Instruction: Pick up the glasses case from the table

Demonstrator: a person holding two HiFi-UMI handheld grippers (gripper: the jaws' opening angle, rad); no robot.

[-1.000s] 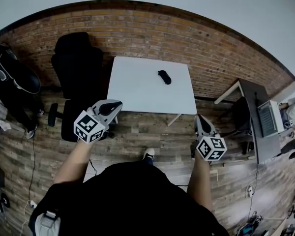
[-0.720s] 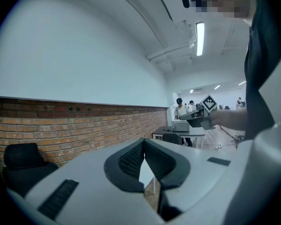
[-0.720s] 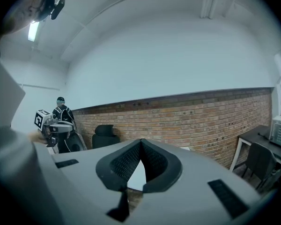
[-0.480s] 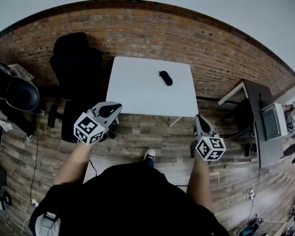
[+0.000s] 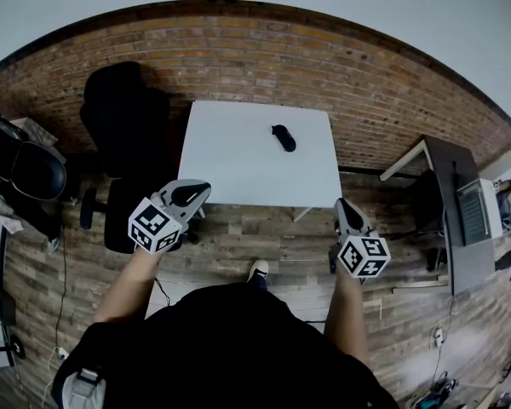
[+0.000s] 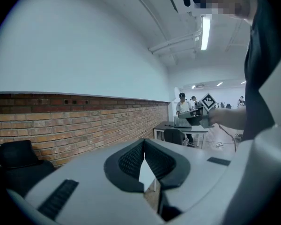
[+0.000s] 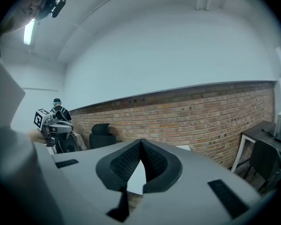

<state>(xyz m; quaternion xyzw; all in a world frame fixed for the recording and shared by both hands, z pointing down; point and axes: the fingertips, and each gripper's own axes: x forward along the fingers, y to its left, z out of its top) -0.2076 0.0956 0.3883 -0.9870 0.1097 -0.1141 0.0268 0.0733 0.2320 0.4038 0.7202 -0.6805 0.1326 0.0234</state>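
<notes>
A small black glasses case [image 5: 283,137] lies on the white table [image 5: 238,164], toward its far right part. Both grippers are held over the wooden floor, short of the table's near edge and well apart from the case. My left gripper [image 5: 201,187] points at the table's near left corner. Its jaws meet at the tips with nothing between them [image 6: 144,142]. My right gripper [image 5: 341,203] hangs just off the near right corner, also shut and empty [image 7: 141,142]. A sliver of the white table shows behind each pair of jaws.
A black office chair [image 5: 123,118] stands left of the table, close to my left gripper. A brick wall [image 5: 264,66] runs behind the table. A dark desk [image 5: 447,203] with a laptop [image 5: 479,211] stands at the right. More dark gear [image 5: 25,164] sits at the far left.
The view has drifted slightly toward the table, which sits a little nearer and larger. Both grippers have moved forward with the person and stay shut and empty.
</notes>
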